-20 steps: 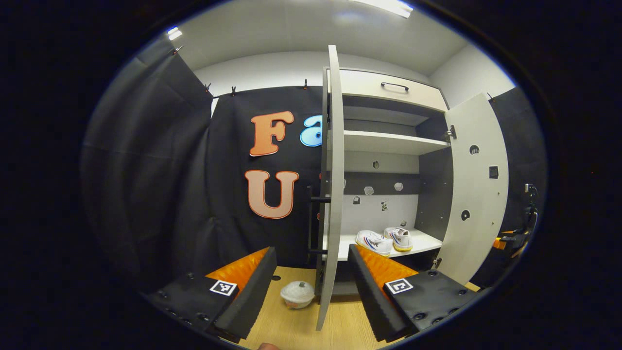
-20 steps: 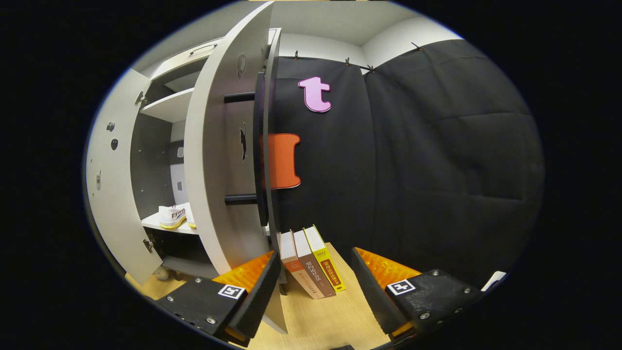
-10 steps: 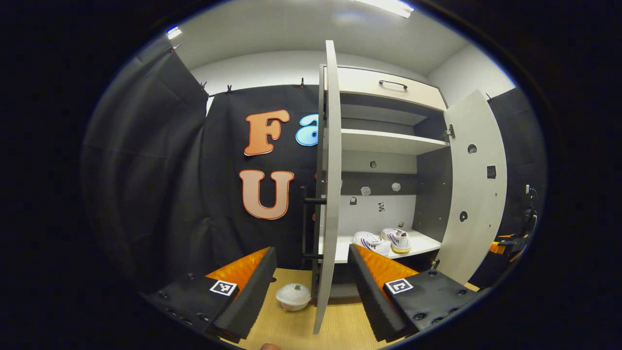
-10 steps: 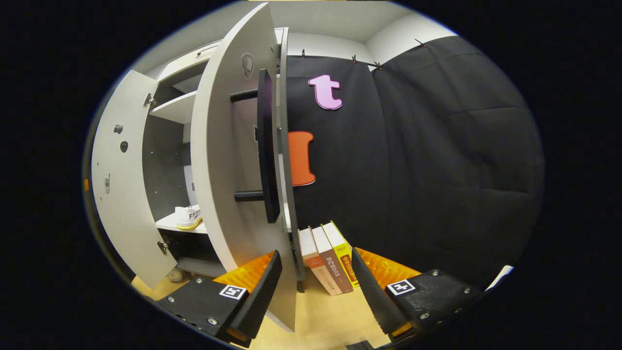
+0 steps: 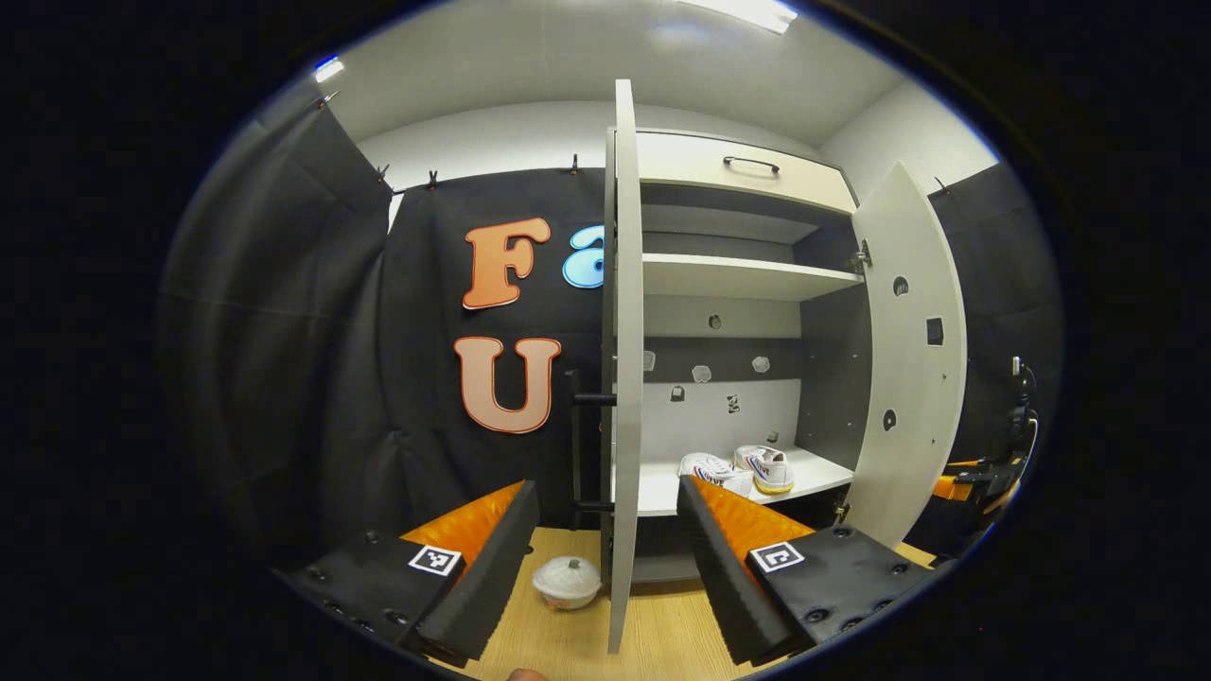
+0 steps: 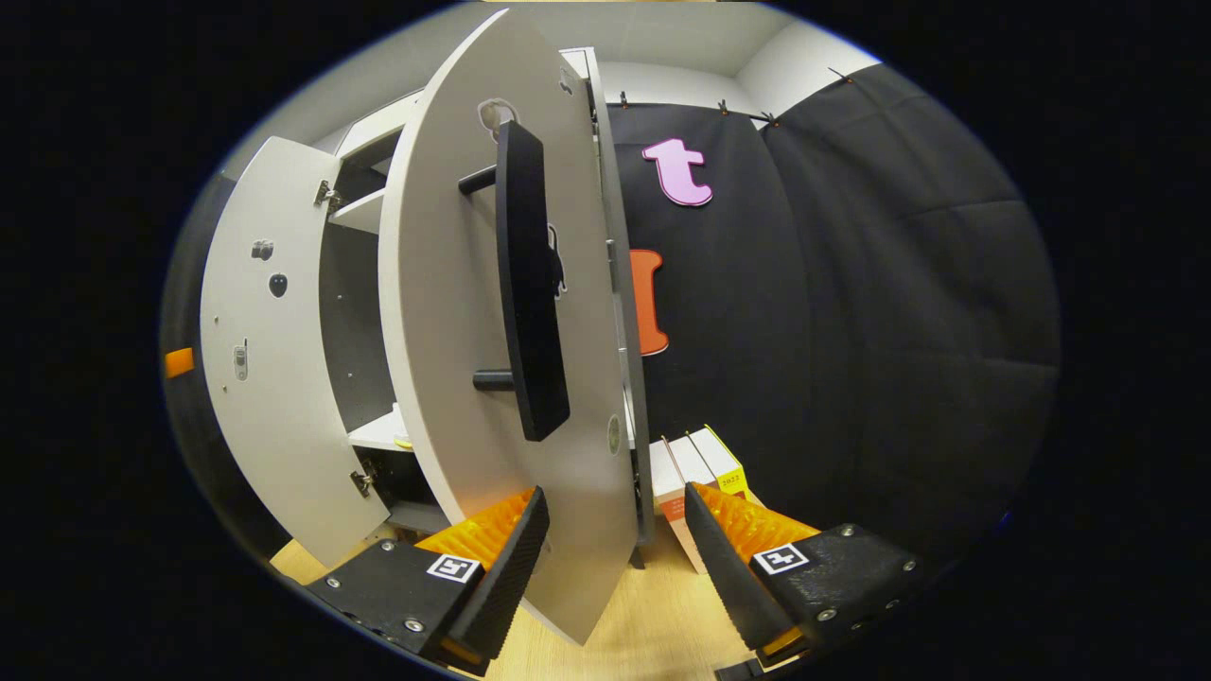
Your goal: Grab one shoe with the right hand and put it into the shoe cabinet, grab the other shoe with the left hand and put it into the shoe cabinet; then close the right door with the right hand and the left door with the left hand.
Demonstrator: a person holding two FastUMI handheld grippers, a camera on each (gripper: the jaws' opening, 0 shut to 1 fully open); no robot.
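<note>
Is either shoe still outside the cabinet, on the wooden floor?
No: in the left gripper view both shoes sit side by side on the cabinet's lower shelf.

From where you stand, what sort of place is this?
Probably a staged recording booth: black cloth walls, a shoe cabinet with both doors open, a pair of shoes on its shelf, and a wooden floor.

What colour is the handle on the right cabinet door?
Black; the handle on the pale grey right door shows best in the right gripper view.

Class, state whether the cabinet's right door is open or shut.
Open: the right door stands swung out, leaving shelves and both shoes visible inside.
</note>
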